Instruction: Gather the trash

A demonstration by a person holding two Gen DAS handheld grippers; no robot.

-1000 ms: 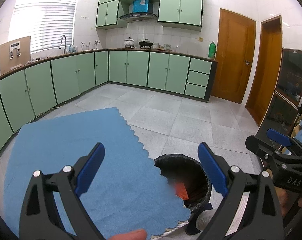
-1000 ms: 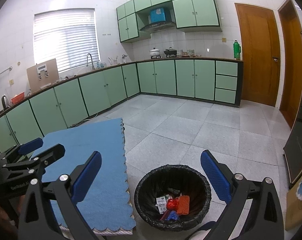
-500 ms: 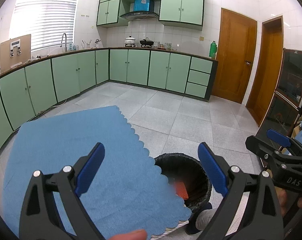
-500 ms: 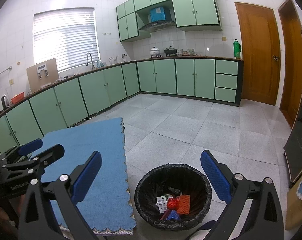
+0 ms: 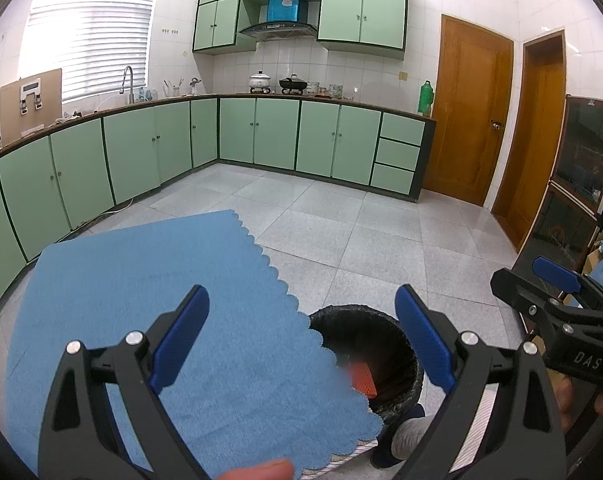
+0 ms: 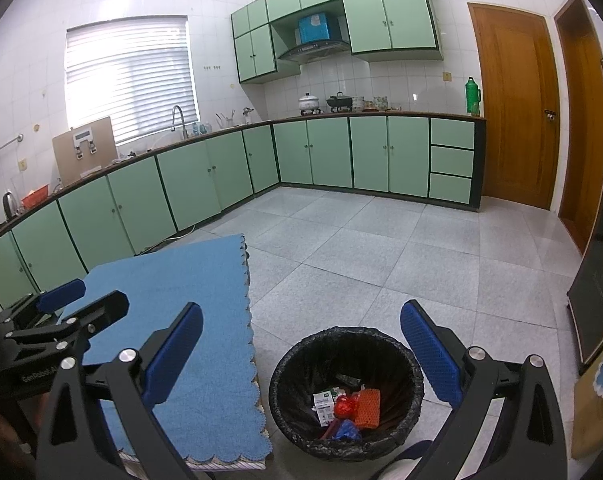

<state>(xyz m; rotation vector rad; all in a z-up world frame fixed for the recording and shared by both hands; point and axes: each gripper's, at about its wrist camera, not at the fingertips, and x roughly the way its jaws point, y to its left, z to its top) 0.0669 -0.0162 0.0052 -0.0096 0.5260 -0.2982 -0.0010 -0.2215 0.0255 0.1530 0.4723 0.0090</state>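
Observation:
A round bin with a black liner stands on the tiled floor beside a small table under a blue cloth. Inside the bin lie an orange piece, a red crumpled wrapper, a white label and a blue scrap. My right gripper is open and empty above the bin. My left gripper is open and empty above the cloth's right edge; the bin shows partly behind the cloth. Each gripper shows in the other's view.
Green base cabinets run along the left and back walls, with wooden doors at the right. A dark glass-fronted cabinet stands at the right. Grey floor tiles stretch ahead. A shoe shows below the bin.

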